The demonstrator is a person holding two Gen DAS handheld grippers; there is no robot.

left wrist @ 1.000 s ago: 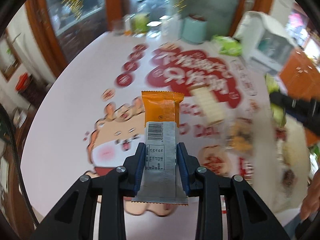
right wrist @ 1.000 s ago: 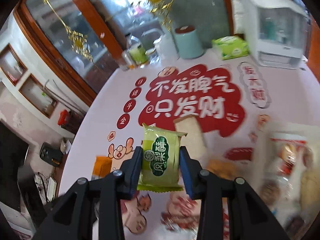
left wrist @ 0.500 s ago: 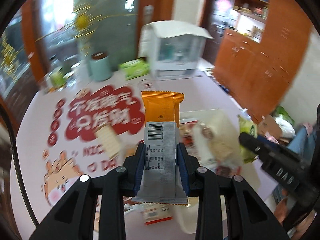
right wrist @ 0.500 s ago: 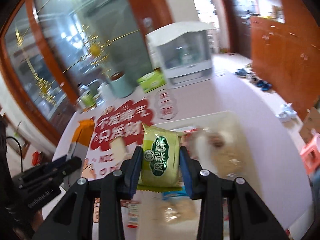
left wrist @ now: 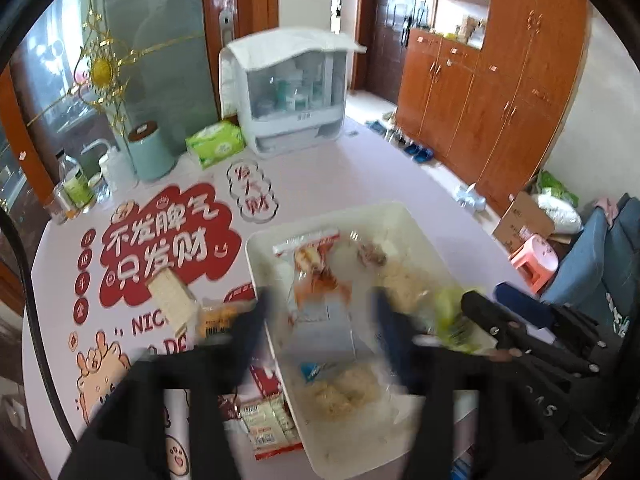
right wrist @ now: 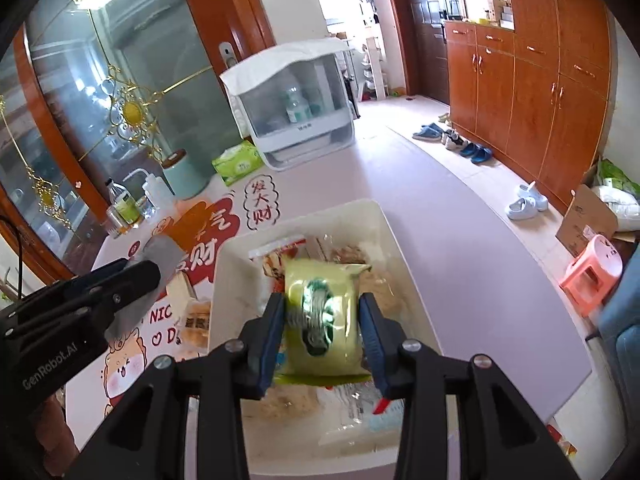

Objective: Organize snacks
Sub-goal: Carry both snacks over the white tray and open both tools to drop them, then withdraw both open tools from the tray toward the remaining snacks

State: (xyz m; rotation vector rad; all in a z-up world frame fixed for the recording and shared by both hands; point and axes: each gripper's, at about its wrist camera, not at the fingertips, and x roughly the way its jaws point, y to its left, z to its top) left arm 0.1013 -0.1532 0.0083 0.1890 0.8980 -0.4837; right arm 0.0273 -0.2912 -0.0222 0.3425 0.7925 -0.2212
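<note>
A white bin (left wrist: pixel 256 252) (right wrist: pixel 224 264) holds several snack packets. In the left wrist view my left gripper (left wrist: pixel 320 320) is blurred, its jaws spread wide over the bin with nothing between them. In the right wrist view the left gripper (right wrist: pixel 132 276) still has the orange and silver snack bar (right wrist: pixel 160 252) at its tips, beside the bin's left wall. My right gripper (right wrist: pixel 322 320) is over the bin, and the blurred green snack packet (right wrist: pixel 320 316) sits between its jaws; it also shows in the left wrist view (left wrist: pixel 452 316).
Loose snacks lie on the table left of the bin: a cracker pack (left wrist: pixel 172 300), a yellow pack (left wrist: pixel 218 318), a red-edged pack (left wrist: pixel 272 428). At the back stand a white cabinet (left wrist: pixel 292 92), a green tissue box (left wrist: pixel 216 144), a teal canister (left wrist: pixel 150 152) and bottles.
Both grippers swung right to the white bin. The left jaws have spread apart and the orange bar has left the left wrist view. The green packet has blurred.
</note>
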